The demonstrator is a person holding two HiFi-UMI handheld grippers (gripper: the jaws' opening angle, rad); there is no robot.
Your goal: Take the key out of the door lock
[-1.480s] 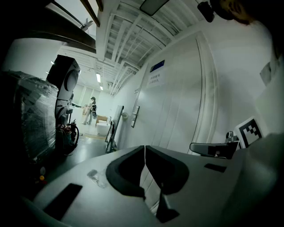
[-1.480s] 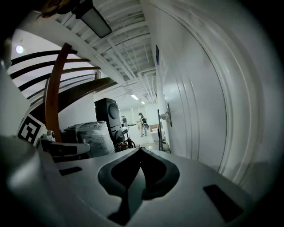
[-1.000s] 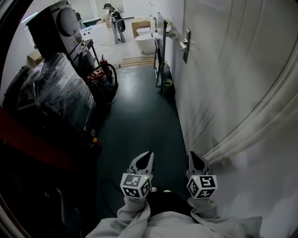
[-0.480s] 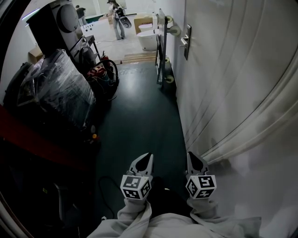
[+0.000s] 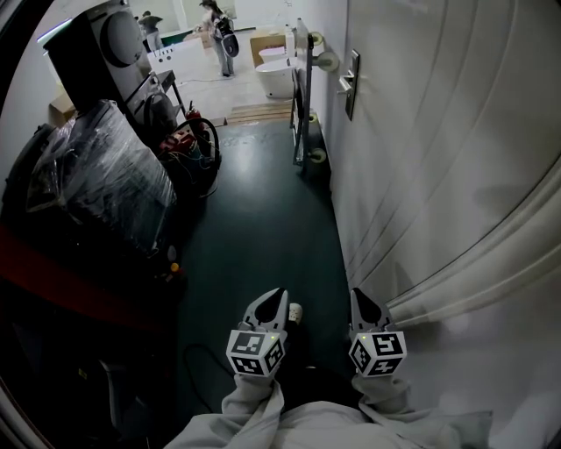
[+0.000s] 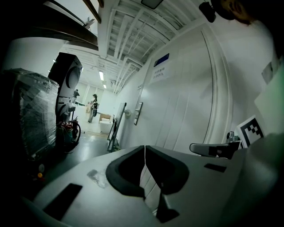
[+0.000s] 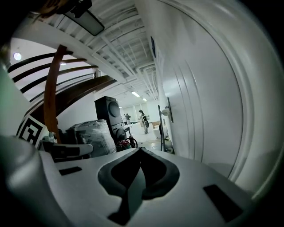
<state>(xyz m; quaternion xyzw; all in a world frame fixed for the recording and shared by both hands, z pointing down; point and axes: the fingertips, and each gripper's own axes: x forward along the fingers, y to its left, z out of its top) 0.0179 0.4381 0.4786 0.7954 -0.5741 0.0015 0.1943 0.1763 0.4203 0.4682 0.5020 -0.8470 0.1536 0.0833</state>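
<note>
The white door (image 5: 412, 131) fills the right side, with its handle and lock plate (image 5: 350, 83) far ahead; the same lock plate (image 6: 138, 113) and lock plate (image 7: 168, 110) show small in both gripper views. No key can be made out at this distance. My left gripper (image 5: 277, 296) and right gripper (image 5: 358, 298) are held low, close to my body, far short of the handle. Both are shut with nothing between their jaws, as seen at the left gripper (image 6: 144, 148) and the right gripper (image 7: 140, 150).
A dark green floor (image 5: 263, 228) runs along the door. At the left stand a plastic-wrapped stack (image 5: 105, 184), a tall speaker (image 5: 105, 44) and red equipment with cables (image 5: 188, 140). A metal frame (image 5: 302, 96) leans by the door. People (image 5: 215, 22) stand far down the hall.
My view has shifted slightly forward along the corridor. A light shoe tip now shows beside the left gripper. Both grippers keep their places, shut.
</note>
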